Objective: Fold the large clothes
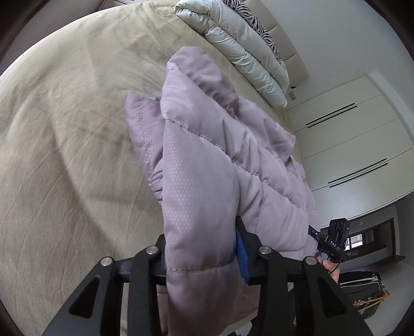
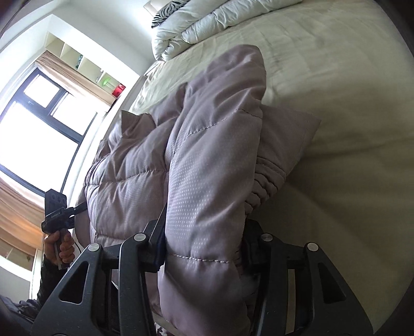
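Note:
A lilac quilted puffer jacket (image 1: 207,160) hangs bunched between both grippers above the bed. My left gripper (image 1: 204,256) is shut on a thick fold of it; a blue pad (image 1: 242,254) presses its right side. My right gripper (image 2: 204,248) is shut on another fold of the same jacket (image 2: 207,165). The elastic cuff (image 2: 261,191) of a sleeve shows at the right. Each gripper appears in the other's view, the right one in the left wrist view (image 1: 333,237) and the left one in the right wrist view (image 2: 58,209), both at the jacket's far edge.
The bed with a beige sheet (image 1: 64,129) lies under the jacket. A folded white duvet (image 1: 240,46) and a zebra-print pillow (image 1: 256,23) lie at its head. White wardrobe doors (image 1: 349,144) stand at the right; a window (image 2: 38,134) is at the left.

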A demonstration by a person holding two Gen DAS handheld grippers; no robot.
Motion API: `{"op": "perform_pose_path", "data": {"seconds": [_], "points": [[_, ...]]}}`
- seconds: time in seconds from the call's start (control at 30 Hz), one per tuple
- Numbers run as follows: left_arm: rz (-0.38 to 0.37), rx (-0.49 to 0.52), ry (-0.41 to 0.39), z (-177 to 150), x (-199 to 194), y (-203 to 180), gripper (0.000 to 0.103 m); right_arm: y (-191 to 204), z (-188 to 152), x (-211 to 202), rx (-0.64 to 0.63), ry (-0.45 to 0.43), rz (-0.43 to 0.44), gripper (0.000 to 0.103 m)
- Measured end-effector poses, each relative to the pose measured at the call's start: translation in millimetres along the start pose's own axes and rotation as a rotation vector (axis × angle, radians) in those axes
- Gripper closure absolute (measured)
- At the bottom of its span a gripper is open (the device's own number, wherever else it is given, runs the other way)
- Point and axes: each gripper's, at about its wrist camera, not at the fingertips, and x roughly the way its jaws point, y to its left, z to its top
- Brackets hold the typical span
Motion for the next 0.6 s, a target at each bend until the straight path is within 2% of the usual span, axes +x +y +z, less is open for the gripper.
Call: {"op": "perform_pose_path", "data": {"seconds": [0.07,0.2,0.3,0.4,0.5,0.6], "points": [[-0.009,-0.027,-0.006,-4.3,2.2,8.7,0.054,-12.2,-5.4,7.3,0.034,-0.006,0.001,0.053],[0.043,-0.005,-0.024,-5.2,6.6,5.8,0.048,-23.0,-4.0,21.2,0.07,-0.011,-0.015,0.04],[0.055,-0.016,-0.037,-8.7,5.8,5.6,0.045,-30.3,-8.4,24.1,0.088,-0.018,-0.025,0.033],[0.073,-0.01,-0.063,-18.1,-4.5,2.8,0.043,-36.8,-15.6,19.7,0.103,-0.041,-0.03,0.028],[0.124,0.022,-0.102,-22.5,-17.0,-7.7,0.043,-36.7,-20.9,3.1,0.093,-0.077,-0.08,0.027],[0.199,0.089,-0.2,-29.2,-41.9,-29.5,0.034,-27.6,-27.2,-21.7,0.054,-0.14,-0.162,0.027]]}}
